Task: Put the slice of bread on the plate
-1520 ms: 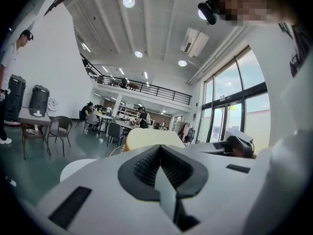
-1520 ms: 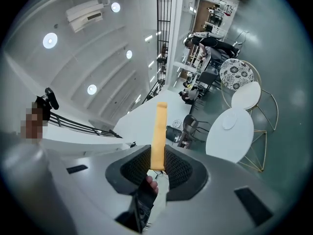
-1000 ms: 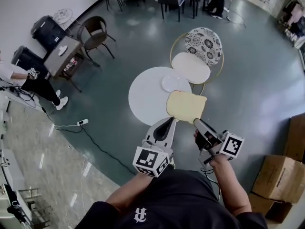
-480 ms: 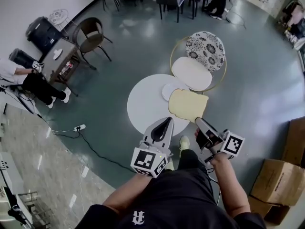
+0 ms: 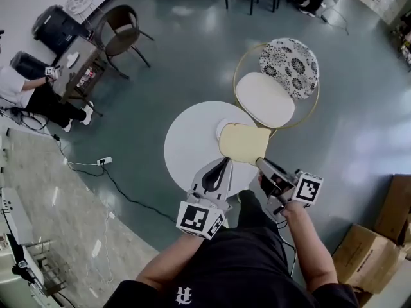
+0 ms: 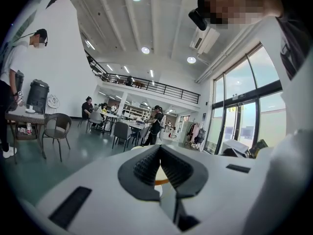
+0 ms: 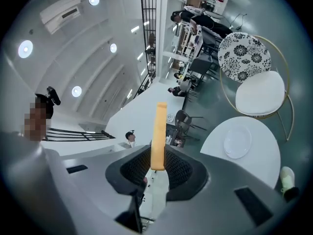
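Your right gripper clamped on one edge of the bread slice, slice broad face up above the round table, overlapping the plate from overhead, your left gripper closed and empty.

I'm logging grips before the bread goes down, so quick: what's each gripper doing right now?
Left gripper: closed, nothing between its jaws.
Right gripper: closed on the slice of bread.

Left tool closed (tips touching), dark chair beyond.
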Demonstrator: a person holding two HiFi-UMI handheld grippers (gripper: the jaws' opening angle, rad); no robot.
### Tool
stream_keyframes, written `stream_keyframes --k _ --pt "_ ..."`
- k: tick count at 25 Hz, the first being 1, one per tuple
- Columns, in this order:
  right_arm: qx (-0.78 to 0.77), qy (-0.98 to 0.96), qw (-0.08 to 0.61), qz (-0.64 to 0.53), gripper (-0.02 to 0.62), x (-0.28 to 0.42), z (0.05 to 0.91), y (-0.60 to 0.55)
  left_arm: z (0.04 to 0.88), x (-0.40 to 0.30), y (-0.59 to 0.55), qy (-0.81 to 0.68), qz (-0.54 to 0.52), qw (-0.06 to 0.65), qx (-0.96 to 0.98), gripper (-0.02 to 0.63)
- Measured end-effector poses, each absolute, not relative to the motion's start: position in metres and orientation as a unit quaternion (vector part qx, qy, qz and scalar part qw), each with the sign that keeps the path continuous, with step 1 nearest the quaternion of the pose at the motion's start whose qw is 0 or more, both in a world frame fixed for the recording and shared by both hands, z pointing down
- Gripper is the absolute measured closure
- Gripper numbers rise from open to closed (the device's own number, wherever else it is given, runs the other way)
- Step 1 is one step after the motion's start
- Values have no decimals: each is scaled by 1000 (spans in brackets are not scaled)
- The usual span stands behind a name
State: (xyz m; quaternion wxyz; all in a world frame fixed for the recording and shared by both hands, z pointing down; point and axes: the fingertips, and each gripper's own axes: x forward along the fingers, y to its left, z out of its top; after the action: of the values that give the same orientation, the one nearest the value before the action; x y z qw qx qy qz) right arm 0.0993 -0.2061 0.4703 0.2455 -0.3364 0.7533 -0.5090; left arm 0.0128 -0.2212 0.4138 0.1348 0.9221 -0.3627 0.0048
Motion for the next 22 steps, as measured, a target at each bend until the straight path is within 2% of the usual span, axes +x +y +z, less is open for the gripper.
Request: stream_keyframes --k 11,22 --pt "-247 761 128 -586 506 119 585 -282 486 54 -309 -416 43 164 894 598" --pt "-246 736 50 -628 506 98 708 -309 571 34 -339 -424 69 201 880 598"
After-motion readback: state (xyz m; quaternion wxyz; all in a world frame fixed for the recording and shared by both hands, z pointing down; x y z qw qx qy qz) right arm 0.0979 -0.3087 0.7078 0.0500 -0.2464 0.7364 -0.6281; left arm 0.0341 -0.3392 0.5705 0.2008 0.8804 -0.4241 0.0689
